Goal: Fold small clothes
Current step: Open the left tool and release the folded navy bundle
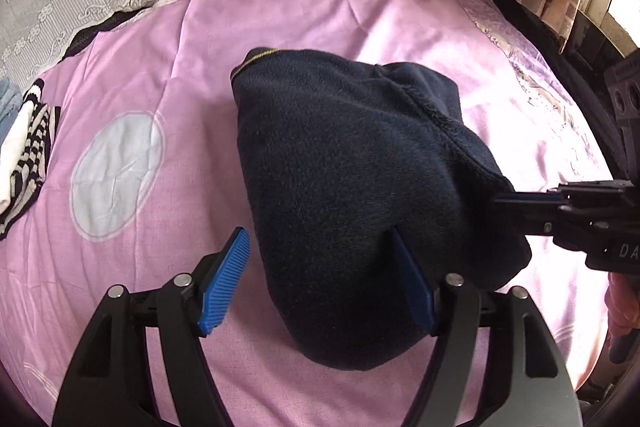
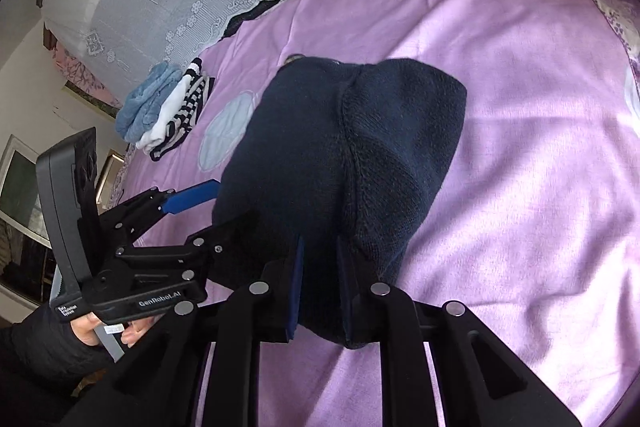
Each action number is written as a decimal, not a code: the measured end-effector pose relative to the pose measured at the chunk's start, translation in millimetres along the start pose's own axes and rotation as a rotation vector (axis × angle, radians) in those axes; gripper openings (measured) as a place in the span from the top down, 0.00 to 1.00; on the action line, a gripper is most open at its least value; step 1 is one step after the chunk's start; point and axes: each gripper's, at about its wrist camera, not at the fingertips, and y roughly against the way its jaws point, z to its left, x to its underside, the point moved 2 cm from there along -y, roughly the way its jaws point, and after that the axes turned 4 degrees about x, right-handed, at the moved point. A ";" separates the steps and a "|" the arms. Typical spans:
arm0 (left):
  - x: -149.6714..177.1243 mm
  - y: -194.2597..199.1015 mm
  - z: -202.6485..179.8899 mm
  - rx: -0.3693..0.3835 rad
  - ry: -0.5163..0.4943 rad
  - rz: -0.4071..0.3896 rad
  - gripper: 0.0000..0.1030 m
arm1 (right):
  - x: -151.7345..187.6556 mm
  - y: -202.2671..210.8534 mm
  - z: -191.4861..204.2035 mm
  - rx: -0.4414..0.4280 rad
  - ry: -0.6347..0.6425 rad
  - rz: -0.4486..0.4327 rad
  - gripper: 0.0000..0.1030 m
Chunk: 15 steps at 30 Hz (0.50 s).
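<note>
On pink sheet (image 1: 168, 39): bunched navy knit garment (image 1: 344, 155); ribbed blue claw pads (image 1: 226, 279).

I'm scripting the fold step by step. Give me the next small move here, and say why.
Probably draw the left gripper back clear of the dark navy knitted garment. Its blue pads stand apart with the cloth between them, unpinched, while the right gripper is clamped on the near edge above the pink bedsheet. Freeing the left lets it regrip elsewhere.

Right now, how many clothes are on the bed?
4, maybe more hidden. A navy knit lies mid-bed, pinched by the right gripper. Blue, white and striped pieces sit piled near the left edge.
</note>
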 end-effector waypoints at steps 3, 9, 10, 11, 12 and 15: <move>7.8 -17.0 11.1 0.026 0.054 0.014 0.18 | 14.9 -19.8 -16.2 0.007 -0.033 0.026 1.00; 12.4 -23.8 21.2 0.047 0.117 0.000 0.09 | 20.4 -21.5 -33.0 -0.077 -0.140 0.020 1.00; 11.4 -20.7 19.3 0.040 0.110 -0.005 0.11 | 19.6 -20.4 -30.9 -0.070 -0.131 0.021 1.00; 10.4 -16.5 17.1 0.040 0.104 -0.010 0.15 | 18.4 -19.1 -28.1 -0.065 -0.126 0.021 1.00; 9.3 -11.6 15.2 0.048 0.100 -0.013 0.18 | 17.4 -16.8 -25.8 -0.063 -0.125 0.020 1.00; 6.8 4.9 14.4 0.058 0.105 -0.038 0.22 | 11.8 -6.0 -11.6 -0.072 -0.096 0.009 0.90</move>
